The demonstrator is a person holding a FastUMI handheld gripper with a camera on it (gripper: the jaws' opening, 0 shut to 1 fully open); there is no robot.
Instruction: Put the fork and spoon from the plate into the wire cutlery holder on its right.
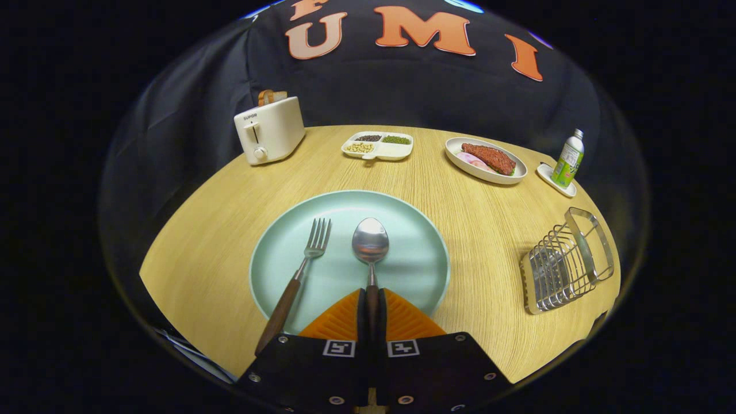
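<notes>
We see the gripper (371,302) low over the near edge of the plate (402,218), pointing straight ahead across the table (230,230). Its two fingers are squeezed together on the brown handle of the spoon (370,244), one finger on each side, so the gripper is holding the spoon tight. The shiny bowl of the spoon sticks out just ahead of the fingers and lies over the middle of the pale green plate.

The fork (299,276) lies on the plate too, just to the left of the spoon. Its prongs point away from us and its brown handle hangs over the near rim of the plate.

The wire cutlery holder (566,264) stands on the table to the right of the plate, well apart from it.

Far beyond the plate we see a toaster (269,130) with bread in it, a small tray (378,145) with beans and seeds, a dish (486,161) of food, and a bottle (568,158) on a little saucer.
</notes>
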